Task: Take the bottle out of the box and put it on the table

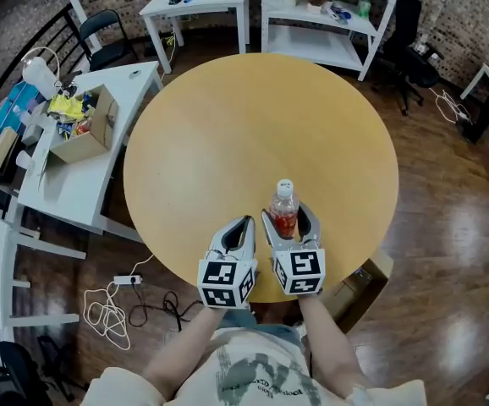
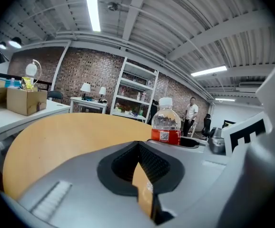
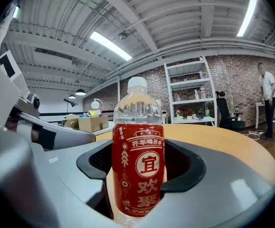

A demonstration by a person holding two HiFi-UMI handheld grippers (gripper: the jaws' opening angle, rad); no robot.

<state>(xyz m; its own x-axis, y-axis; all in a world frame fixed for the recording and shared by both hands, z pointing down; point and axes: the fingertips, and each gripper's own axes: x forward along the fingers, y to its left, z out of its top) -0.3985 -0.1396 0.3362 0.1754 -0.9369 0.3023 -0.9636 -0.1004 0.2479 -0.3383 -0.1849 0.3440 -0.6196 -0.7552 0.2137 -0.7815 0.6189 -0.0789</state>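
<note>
- Holding the bottle upright with its cap upward, we have the right gripper with jaws pressed on the red label from both sides.
- The bottle is over the counter, close to its near edge; we cannot tell whether its base touches the wood.
- Our left gripper lies just beside it on the left, jaws together on nothing.
- We judge the coming move to be straight down and a release, with the long axis vertical.
</note>
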